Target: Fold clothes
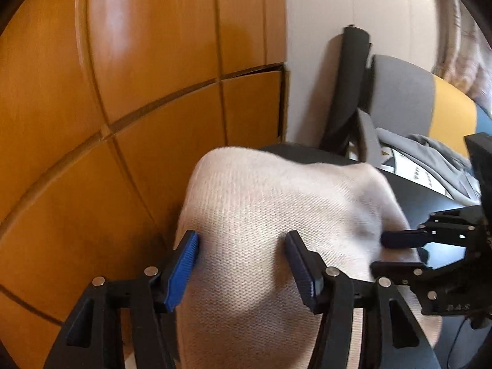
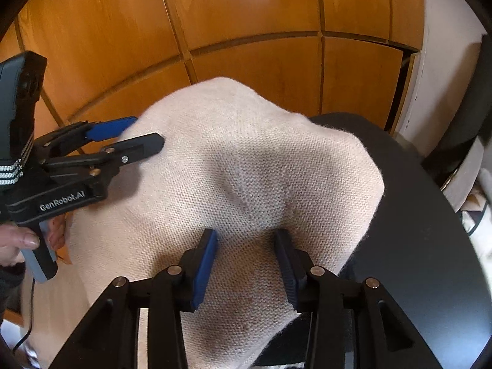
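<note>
My left gripper [image 1: 243,246] has its jaws spread apart, with the knit [image 1: 264,203] bulging up between the blue pads [image 1: 184,264]; the cloth touches both pads, but I cannot tell whether they pinch it or merely flank it. My right gripper [image 2: 246,246] stands the same way: jaws apart, a hump of the cream knit [image 2: 246,166] risen between them, the fabric against both pads.

From the left wrist, the right gripper [image 1: 396,252] comes in from my right, its fingertips lying on the knit's right side. From the right wrist, the left gripper [image 2: 144,135] reaches in from my left, one blue finger and one black finger at the cloth's left edge, and my hand [image 2: 21,240] wraps its grey handle.

The knit lies heaped on a dark round table [image 2: 430,233]. Its far edge is a rounded fold ahead of both tools. To the right of my right gripper the cloth's edge ends on bare tabletop, which runs on open to the rim. Left of my left gripper the cloth hangs off near the wooden panels [image 1: 123,92], which stand close ahead. Farther right stands a chair [image 1: 353,92] with grey clothes [image 1: 436,160] beside it.
</note>
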`<state>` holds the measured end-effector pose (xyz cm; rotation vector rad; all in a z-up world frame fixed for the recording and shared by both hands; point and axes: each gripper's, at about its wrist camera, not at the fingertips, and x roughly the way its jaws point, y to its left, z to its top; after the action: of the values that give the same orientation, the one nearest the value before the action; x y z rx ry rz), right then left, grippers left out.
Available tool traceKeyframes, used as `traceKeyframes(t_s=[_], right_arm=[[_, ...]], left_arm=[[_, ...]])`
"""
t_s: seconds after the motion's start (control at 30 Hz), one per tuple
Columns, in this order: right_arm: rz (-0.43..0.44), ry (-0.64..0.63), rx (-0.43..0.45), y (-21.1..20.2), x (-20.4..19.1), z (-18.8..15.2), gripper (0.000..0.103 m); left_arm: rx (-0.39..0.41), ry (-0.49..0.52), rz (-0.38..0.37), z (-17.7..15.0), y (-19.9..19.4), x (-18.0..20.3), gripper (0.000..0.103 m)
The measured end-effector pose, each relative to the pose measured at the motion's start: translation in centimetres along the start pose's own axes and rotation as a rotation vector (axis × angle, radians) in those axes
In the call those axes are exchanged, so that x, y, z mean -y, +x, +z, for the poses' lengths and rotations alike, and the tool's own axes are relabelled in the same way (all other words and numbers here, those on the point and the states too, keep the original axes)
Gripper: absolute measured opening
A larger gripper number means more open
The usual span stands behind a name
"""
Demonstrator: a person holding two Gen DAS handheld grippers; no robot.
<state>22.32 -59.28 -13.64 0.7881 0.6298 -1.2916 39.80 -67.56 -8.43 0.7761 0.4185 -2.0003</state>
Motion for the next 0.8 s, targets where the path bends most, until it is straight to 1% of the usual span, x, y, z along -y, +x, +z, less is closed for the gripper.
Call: traceKeyframes(t_s=[0.13,0.2,0.3,0.37,0.5,0.57,0.6,0.63,0.7,0.73,0.77,0.8], right_arm=[[-0.028,-0.02,-0.019,0.1,-1.0,-0.8,0.04],[-0.018,-0.013,-0.02,-0.2,-1.0,-1.3,0.04],[-0.033,-0.022,-0.021,-1.2,-2.1,-2.1,0.04],[-0.043,-0.027,-0.017,-2.0,-2.8,-2.4,0.041],[-0.063,-0.009,0.013,-4.3,-4.2,-3.6,0.045],[-0.094,0.006,0.065,-7.3,-3.6,-4.5,0.052],[-0.11,0.014,0.092,-8.8,-3.2,-5.0,0.061],[-0.125,0.022,0.119,-10.3,-2.9,-5.4,0.074],[-0.154,0.029,0.168,-10.5,-6.5,-5.3,0.087],[-0.175,0.032,0.196,-11.9,-7.3,-5.9,0.093],[-0.198,0.039,0.219,-12.7,-6.9,-5.7,0.096],[-0.221,0.046,0.242,-13.5,-6.4,-5.4,0.103]], left_arm=[[0.021,-0.068,0.009,-1.1,0.7,0.0,0.061],[0.032,-0.082,0.015,-1.4,0.8,0.2,0.061],[0.044,-0.088,0.025,-1.0,-0.2,0.5,0.061],[0.037,-0.096,0.035,-0.8,-0.8,0.5,0.061],[0.059,-0.163,0.051,-0.5,-3.1,-0.1,0.061],[0.062,-0.194,0.09,-0.6,-4.5,-0.1,0.061],[0.065,-0.209,0.118,-0.8,-5.3,0.0,0.061],[0.066,-0.22,0.153,-1.1,-6.1,0.2,0.061],[0.072,-0.232,0.219,-1.8,-7.9,1.1,0.061],[0.085,-0.236,0.241,-2.4,-8.9,1.6,0.061],[0.101,-0.23,0.26,-2.9,-9.8,2.3,0.061],[0.111,-0.219,0.276,-3.5,-10.6,3.0,0.061]])
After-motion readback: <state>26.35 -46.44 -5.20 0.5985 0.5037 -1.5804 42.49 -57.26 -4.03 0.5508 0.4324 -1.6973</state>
